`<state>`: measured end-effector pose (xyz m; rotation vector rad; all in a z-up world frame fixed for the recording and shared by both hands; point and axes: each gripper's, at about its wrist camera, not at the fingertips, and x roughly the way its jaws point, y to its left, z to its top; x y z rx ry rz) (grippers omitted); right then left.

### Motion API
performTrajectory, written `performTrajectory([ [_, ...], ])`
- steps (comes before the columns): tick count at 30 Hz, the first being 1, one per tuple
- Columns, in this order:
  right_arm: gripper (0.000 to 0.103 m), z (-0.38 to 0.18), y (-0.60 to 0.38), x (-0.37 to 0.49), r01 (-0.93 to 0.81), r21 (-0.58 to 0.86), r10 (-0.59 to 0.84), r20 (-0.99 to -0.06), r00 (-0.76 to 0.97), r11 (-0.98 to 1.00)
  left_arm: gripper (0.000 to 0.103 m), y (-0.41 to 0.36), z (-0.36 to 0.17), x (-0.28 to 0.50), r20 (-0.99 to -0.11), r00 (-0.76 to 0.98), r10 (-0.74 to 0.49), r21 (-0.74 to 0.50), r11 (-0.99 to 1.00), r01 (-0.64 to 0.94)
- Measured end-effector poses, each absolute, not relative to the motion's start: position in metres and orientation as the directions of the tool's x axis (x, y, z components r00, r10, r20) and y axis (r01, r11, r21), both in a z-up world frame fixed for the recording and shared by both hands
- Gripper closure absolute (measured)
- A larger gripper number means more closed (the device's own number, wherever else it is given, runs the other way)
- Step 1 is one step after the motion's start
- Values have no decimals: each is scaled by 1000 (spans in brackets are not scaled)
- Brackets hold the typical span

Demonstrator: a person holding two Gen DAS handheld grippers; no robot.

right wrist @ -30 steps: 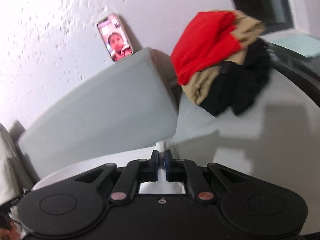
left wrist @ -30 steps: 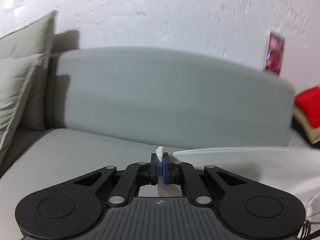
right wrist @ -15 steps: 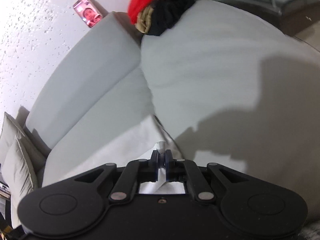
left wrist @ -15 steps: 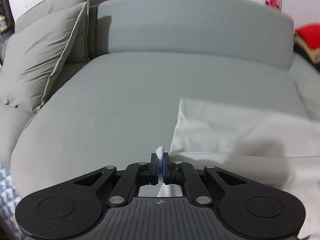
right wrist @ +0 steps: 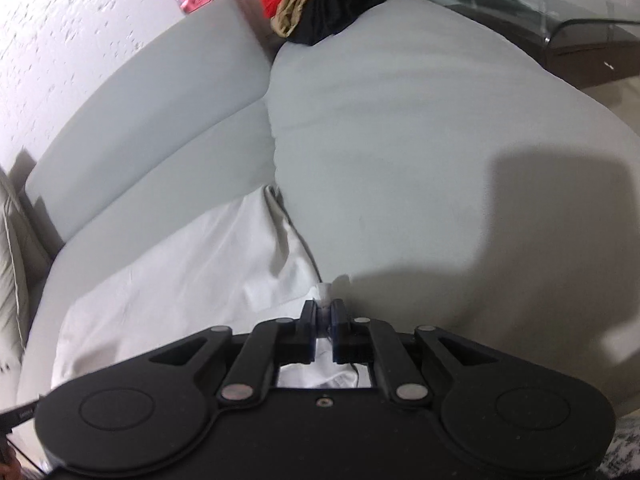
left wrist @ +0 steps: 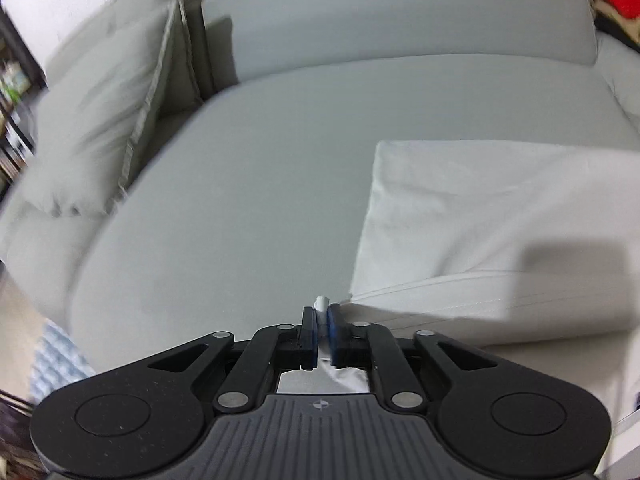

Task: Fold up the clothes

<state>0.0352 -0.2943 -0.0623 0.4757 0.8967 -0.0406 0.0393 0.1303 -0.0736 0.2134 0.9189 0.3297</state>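
A white garment [left wrist: 480,208] lies folded on the grey sofa seat [left wrist: 248,184], its doubled edge running toward the left gripper [left wrist: 322,320]. That gripper's jaws are opening, with a small tuft of white cloth standing loosely in the narrow gap. In the right wrist view the same garment [right wrist: 192,272] spreads left of the right gripper [right wrist: 324,316]. Its jaws are opening too, and a white corner of cloth sits between them without being pinched. Both grippers point down at the seat's front part.
Two beige cushions [left wrist: 100,100] lean at the sofa's left end. A pile of red, tan and black clothes [right wrist: 320,4] sits on the far right armrest. A glass table [right wrist: 560,20] stands beyond the sofa, and a patterned rug [left wrist: 56,360] lies below left.
Both grippers came down and tipped toward the seat, bringing the garment's held edge down onto the sofa. The gap between each pair of jaws has widened slightly.
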Motion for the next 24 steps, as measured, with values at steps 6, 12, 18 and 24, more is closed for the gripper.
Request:
performTrajectory([
  [6,71,-25,-298,6,153,460,203,-634,746,875,76,130,-26,-4,-638,722,267,171,964,-206],
  [12,71,-45,-247,95,27,463,365,-732,575,886,71,75,-47,71,-715,698,30,124,989,85],
  [18,71,-79,-220,124,63,424,361,-831,423,903,83,52,-85,89,-844,536,-35,107,966,233],
  [24,73,-58,-253,45,14,536,522,-828,202,844,73,76,-41,-15,-827,535,-173,78,908,413],
])
